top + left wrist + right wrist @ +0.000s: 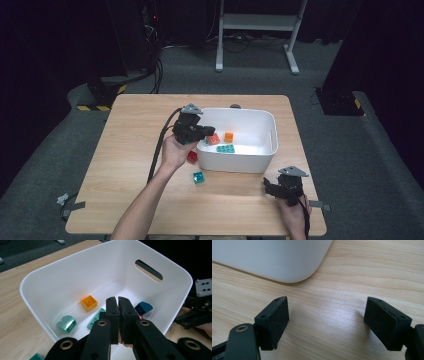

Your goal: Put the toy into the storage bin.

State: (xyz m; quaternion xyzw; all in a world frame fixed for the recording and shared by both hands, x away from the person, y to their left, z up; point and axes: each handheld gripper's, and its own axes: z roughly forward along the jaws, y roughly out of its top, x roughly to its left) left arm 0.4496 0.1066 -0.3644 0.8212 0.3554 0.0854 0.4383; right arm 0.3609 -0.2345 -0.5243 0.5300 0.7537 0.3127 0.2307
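White tub (pixel 75 267), orange brick (pixel 89 303), teal plate (pixel 96 318), navy brick (pixel 143 307); pale wood-grain table (pixel 352 277); black jaws

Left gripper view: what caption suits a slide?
Shut left gripper above a white bin holding orange, mint and blue bricks.

The left gripper (pixel 117 302) has its jaws pressed together, with maybe a bit of red between them at 6 o'clock, but it's too hidden to name. The dark blue brick (pixel 143 307) is half covered by the jaw. The white bin (pixel 269 257) is cut off at 12 o'clock. The red brick (pixel 192 157) sits mostly behind the hand.
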